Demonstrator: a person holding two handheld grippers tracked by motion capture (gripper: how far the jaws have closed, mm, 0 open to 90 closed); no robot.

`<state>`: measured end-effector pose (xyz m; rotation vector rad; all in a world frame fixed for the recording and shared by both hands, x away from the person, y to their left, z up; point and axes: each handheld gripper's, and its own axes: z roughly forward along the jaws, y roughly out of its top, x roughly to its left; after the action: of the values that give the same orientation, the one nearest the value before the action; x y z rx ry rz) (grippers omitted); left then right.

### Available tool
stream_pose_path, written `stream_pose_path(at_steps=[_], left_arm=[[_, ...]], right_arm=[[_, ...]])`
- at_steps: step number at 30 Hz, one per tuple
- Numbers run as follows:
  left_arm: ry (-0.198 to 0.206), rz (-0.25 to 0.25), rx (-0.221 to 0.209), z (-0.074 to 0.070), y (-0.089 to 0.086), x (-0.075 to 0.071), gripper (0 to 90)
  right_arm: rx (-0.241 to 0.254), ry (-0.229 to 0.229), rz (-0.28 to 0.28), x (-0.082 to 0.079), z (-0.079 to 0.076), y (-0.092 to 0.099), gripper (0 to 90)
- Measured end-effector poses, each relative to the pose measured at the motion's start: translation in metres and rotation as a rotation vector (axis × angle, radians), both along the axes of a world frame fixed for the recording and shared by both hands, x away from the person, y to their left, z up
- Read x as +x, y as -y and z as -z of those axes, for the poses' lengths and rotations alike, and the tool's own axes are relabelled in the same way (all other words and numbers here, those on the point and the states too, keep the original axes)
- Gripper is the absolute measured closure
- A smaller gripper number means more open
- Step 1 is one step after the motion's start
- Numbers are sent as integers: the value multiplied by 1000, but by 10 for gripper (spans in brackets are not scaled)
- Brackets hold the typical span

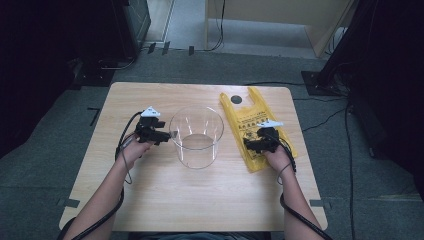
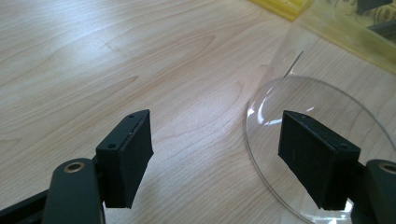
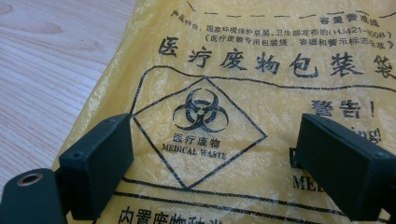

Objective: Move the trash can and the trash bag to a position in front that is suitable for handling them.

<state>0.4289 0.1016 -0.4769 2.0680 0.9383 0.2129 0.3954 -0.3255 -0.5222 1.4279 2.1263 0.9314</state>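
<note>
High view shows a clear plastic container (image 1: 196, 136) standing upright in the middle of the wooden table (image 1: 165, 200), with a yellow medical waste bag (image 1: 250, 117) lying flat just to its right. Beside the container's left wall, the left gripper (image 1: 165, 134) has its jaws spread wide, one on each side of the rim, pressing nothing. Over the bag's printed biohazard mark, the right gripper (image 3: 215, 161) hovers with jaws equally wide apart, gripping nothing.
</note>
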Motion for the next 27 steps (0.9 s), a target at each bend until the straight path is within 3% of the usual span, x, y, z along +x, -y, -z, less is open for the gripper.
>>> stream_pose_path(at_steps=[8,14,21,27], left_arm=[[-15,20,-12,0,4,-4,259],[-14,30,-7,0,9,-8,258],[-7,34,4,0,16,-11,254],[-29,31,-10,2,16,-10,220]], right_arm=[[-10,-21,-44,2,-2,0,115],[-33,-39,-123,3,-6,0,146],[-48,-25,-89,3,-8,2,152],[-62,10,-46,5,-8,9,151]])
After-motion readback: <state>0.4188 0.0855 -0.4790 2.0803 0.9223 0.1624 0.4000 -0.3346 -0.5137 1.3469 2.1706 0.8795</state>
